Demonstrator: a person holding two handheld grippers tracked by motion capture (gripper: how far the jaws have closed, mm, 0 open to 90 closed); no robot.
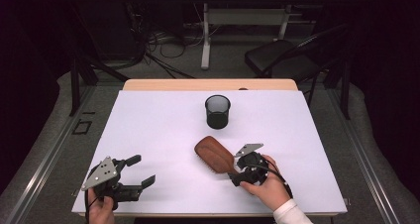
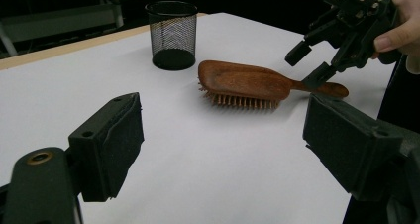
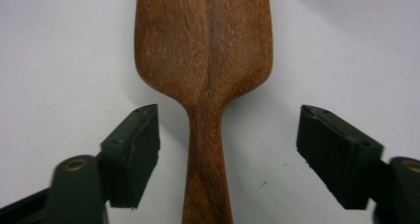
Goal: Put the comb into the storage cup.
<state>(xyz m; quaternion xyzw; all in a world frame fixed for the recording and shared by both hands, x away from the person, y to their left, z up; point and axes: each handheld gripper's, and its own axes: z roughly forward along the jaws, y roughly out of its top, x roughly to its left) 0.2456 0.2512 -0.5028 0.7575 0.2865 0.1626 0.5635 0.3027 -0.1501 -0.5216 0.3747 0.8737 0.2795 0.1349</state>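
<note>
- High view, far left: the left gripper rests near the front left corner of the white table, held by a hand at the bottom edge. Its jaws stand wide apart with nothing between them.
- Left gripper view: the same two black jaws rise from the bottom, spread wide over bare table, pointing toward the hairbrush farther off.
- Toward the middle, at the back of the table, a black mesh cup stands upright, well apart from both grippers.
- Just in front of the cup and slightly to its left, the wooden hairbrush lies on the table with its bristles down, its head toward the cup and its handle toward the person's right.
- On the right, the right gripper sits over the handle end of the hairbrush, held by a hand in a white sleeve.
- Right gripper view: the handle of the hairbrush runs up between the two jaws, which stand wide on either side; the pads are clear of the wood.
</note>
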